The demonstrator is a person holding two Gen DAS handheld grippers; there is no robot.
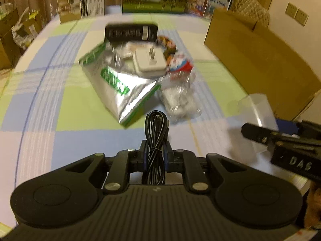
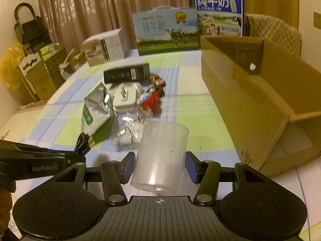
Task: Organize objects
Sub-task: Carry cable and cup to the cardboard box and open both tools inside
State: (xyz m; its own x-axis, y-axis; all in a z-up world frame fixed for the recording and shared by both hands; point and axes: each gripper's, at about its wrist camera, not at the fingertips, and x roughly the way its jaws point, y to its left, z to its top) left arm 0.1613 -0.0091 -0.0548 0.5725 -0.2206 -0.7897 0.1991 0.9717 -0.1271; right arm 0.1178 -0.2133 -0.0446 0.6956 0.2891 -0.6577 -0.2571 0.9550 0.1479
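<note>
My left gripper (image 1: 156, 149) is shut on a coiled black cable (image 1: 156, 138), held above the table. My right gripper (image 2: 159, 165) is shut on a clear plastic cup (image 2: 162, 156), tilted, near the open cardboard box (image 2: 260, 100). The cup also shows in the left wrist view (image 1: 254, 108), as does the box (image 1: 260, 60). A pile lies mid-table: a silver and green foil pouch (image 1: 118, 86), a white plug adapter (image 1: 148, 61), a black box (image 1: 131, 32), a red snack packet (image 2: 149, 101), clear wrapped items (image 1: 180, 100).
The table has a checked blue, green and white cloth (image 1: 60, 104). Milk cartons (image 2: 166, 32) and a white box (image 2: 105, 48) stand at the far edge. Boxes and a folding cart (image 2: 30, 30) stand left of the table.
</note>
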